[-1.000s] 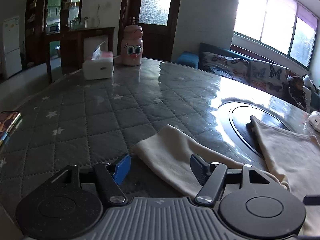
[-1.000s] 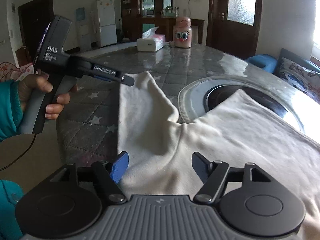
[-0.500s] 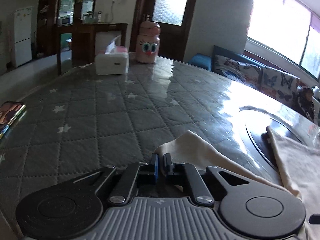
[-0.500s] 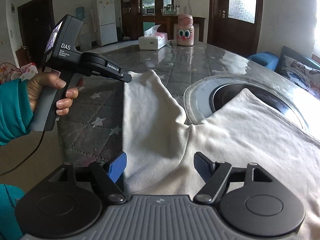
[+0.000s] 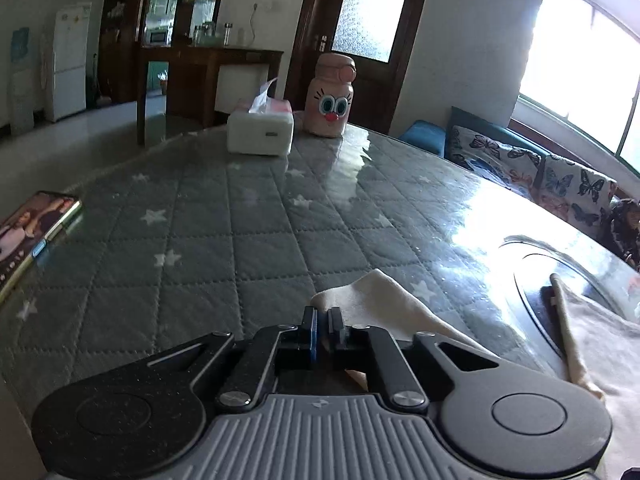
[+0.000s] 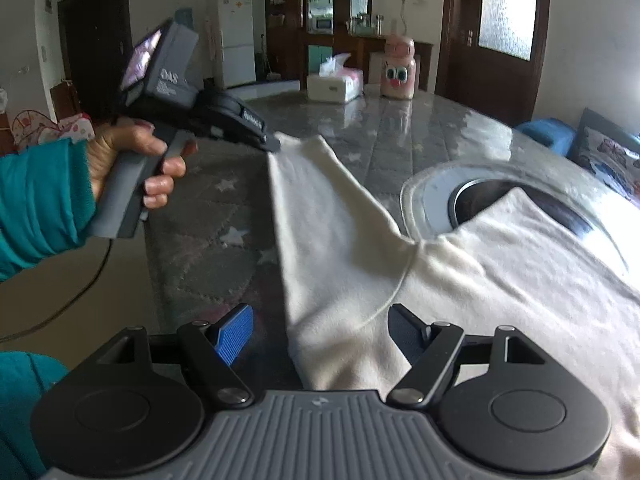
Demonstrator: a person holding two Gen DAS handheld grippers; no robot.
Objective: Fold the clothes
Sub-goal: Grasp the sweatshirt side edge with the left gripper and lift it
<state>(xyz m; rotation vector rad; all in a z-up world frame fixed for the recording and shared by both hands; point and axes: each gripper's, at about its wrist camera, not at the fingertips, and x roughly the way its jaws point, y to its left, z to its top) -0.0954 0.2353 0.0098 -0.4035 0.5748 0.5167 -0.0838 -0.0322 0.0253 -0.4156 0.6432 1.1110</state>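
Now the left gripper (image 5: 323,330) pinches the end of a sleeve on the cream, soft cotton top (image 6: 500,280).

Its jaws are nearly pressed together and just starting to ease apart, with the sleeve tip (image 5: 360,300) caught between them. I think it holds the tip so the sleeve can be folded over the body. The right gripper (image 6: 320,332) has its jaws spread wide, and the lower part of the sleeve lies between them, not squeezed. Past the jaws is a grey quilted table cover with white stars (image 5: 200,240) under shiny plastic, with a white tissue box (image 5: 260,132) and a pink bottle with big eyes (image 5: 330,98) far off.
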